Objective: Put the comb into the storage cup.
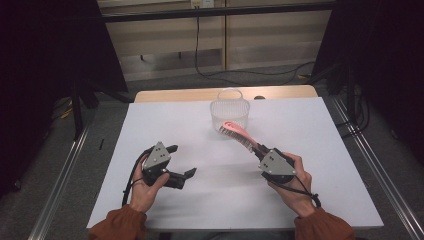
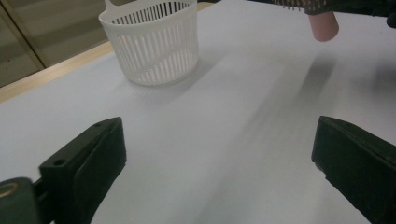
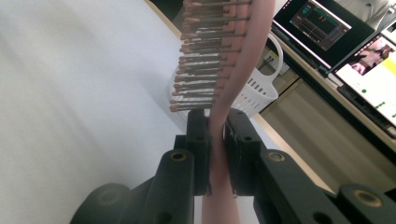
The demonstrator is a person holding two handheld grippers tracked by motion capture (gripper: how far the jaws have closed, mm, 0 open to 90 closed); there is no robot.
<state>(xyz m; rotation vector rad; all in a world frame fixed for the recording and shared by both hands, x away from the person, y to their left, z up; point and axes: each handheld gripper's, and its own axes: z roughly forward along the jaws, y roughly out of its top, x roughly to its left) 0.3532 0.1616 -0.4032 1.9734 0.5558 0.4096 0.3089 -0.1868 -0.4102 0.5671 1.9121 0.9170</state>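
My right tool [image 1: 256, 148] clamps the pink hairbrush [image 1: 239, 134] by its handle, lifted over the bench [image 1: 150, 125] beside the white basket [image 1: 229, 111] (bristles sideways). Left tool [image 1: 183, 162] wide, empty.

Tabletop [image 1: 165, 130]: white sheet over most of it, w/ a wood strip bare along the far edge. Basket [image 1: 229, 111], white slotted plastic w/ hoop handle, stands upright on the white part near the far edge, approx. centre. Small dark thing [image 1: 259, 97] lies on the wood strip just right of basket; too small to tell what.
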